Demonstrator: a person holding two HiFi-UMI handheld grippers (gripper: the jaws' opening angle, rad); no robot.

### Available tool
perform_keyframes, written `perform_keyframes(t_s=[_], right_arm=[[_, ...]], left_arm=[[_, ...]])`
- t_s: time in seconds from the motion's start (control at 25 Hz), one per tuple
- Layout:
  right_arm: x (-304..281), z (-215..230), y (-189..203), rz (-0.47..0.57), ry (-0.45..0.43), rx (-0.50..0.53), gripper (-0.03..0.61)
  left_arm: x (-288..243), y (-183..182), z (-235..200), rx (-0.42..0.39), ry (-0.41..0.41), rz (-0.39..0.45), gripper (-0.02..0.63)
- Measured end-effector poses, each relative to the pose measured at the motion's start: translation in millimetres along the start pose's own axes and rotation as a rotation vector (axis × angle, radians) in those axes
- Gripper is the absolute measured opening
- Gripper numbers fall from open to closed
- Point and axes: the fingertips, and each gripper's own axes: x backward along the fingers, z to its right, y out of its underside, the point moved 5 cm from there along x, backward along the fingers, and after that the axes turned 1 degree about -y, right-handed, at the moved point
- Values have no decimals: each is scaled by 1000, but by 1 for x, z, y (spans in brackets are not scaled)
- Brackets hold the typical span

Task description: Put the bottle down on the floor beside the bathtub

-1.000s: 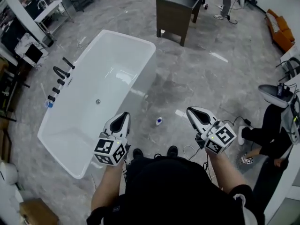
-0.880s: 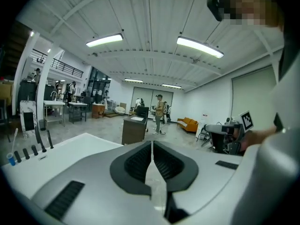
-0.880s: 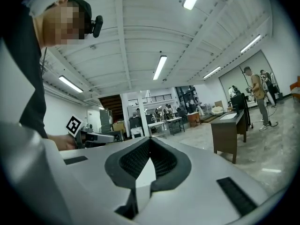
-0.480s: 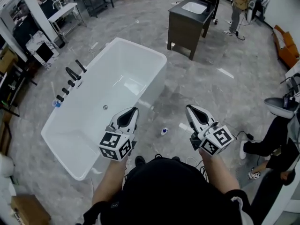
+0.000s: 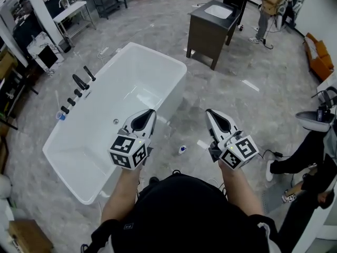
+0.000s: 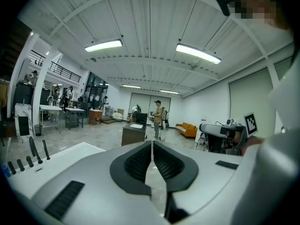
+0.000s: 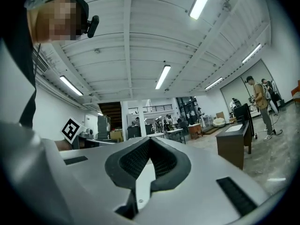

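Grey marbled floor [image 5: 247,96] is spread across a large, open showroom-like hall.

- Bottle [image 5: 182,149]: small, white with a blue part. It is set on the floor just beside the near right side wall of the bathtub and is held by neither gripper. Whether it stands upright cannot be told at this size.
- Bathtub [image 5: 167,107]: white and free-standing, laid diagonally from near left to far right. A drain is seen in its bottom.
- Left hand-held gripper [image 5: 150,113]: held above the tub's near right rim, well above the bottle. In the left gripper view [image 6: 151,143] its jaws are seen pressed together with nothing between them. Its marker cube [image 5: 128,152] is carried at the rear.
- Right hand-held gripper [image 5: 209,113]: held over the bare floor to the right of the bottle. In the right gripper view [image 7: 149,140] its jaws are likewise seen closed on nothing. Its marker cube [image 5: 240,151] is also at the rear.
- Black tap fittings [image 5: 79,83]: ranged along the tub's left side.
- Dark vanity cabinet [image 5: 213,22]: fitted with a white basin and placed far beyond the tub.
- Standing person [image 5: 272,4]: seen far right, behind the cabinet.
- Orange sofa [image 5: 322,57]: at the right edge.
- Seated person [image 5: 310,162]: at the near right.
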Motion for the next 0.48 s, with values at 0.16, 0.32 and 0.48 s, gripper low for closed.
perform_keyframes(t_s=[0.16, 0.32, 0.48], right_arm=[[3, 14, 3, -5, 13, -6, 28], [3, 15, 3, -7, 7, -2, 28], [0, 11, 5, -15, -1, -4, 28]], left_arm=[[-6, 4, 0, 8, 3, -2, 28], [-6, 8, -4, 20, -7, -8, 28], [-5, 9, -8, 24, -11, -9, 28]])
